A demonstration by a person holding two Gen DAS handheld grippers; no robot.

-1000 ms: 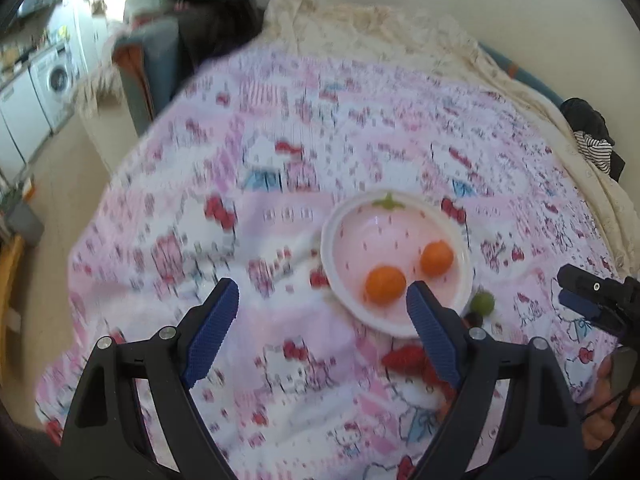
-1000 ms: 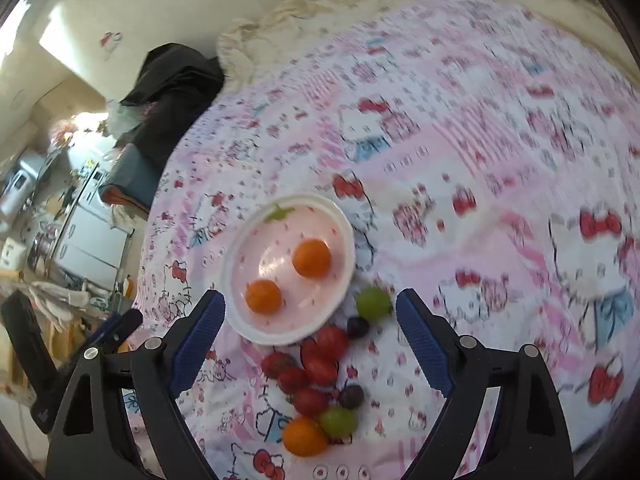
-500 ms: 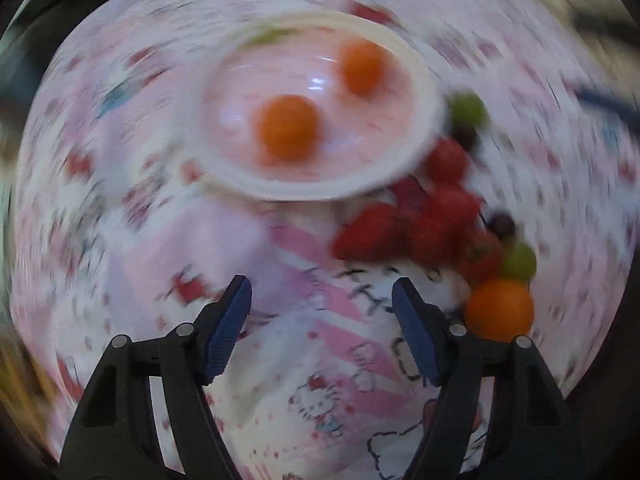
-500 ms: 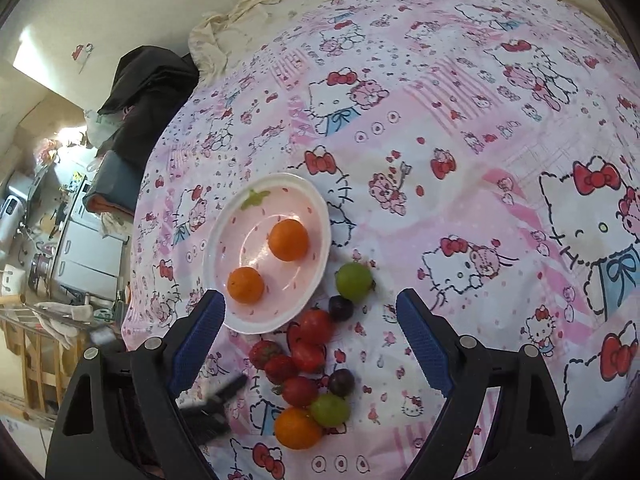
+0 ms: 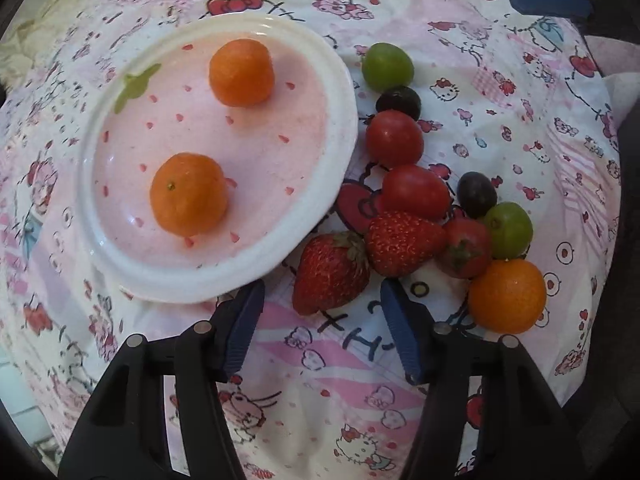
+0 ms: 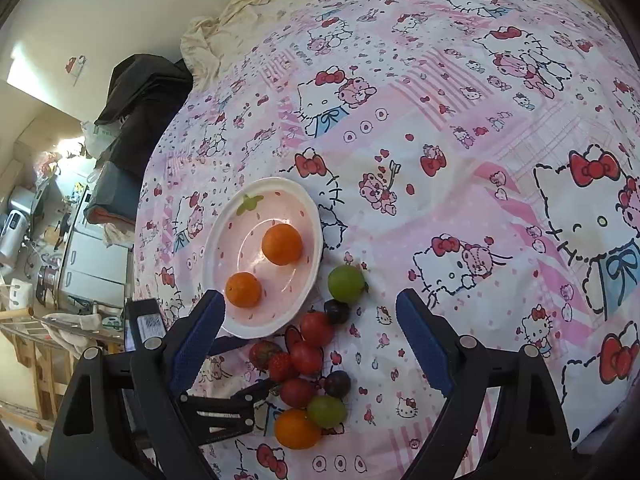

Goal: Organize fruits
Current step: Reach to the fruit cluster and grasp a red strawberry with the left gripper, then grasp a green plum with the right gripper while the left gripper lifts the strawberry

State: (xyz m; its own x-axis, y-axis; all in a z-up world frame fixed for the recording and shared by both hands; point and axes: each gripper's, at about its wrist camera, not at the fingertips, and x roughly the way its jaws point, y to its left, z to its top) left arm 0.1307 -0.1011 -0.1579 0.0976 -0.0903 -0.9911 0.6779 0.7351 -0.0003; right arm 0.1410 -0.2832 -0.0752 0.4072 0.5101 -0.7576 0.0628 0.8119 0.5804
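A pink strawberry-print plate holds two small oranges. Beside it on the bedspread lie two strawberries, cherry tomatoes, green grapes, dark grapes and a third orange. My left gripper is open, low over the cloth, its tips just short of the nearest strawberry. My right gripper is open and empty, higher up, with the fruit pile between its fingers in view.
The fruit lies on a pink Hello Kitty bedspread. A dark jacket lies at the bed's far left edge. Kitchen appliances stand beyond the bed. The right gripper's blue finger shows at the top right of the left wrist view.
My left gripper has swung down and forward from far above the plate to just short of the strawberries, and narrowed somewhat. My right gripper has drifted slightly and stayed open.
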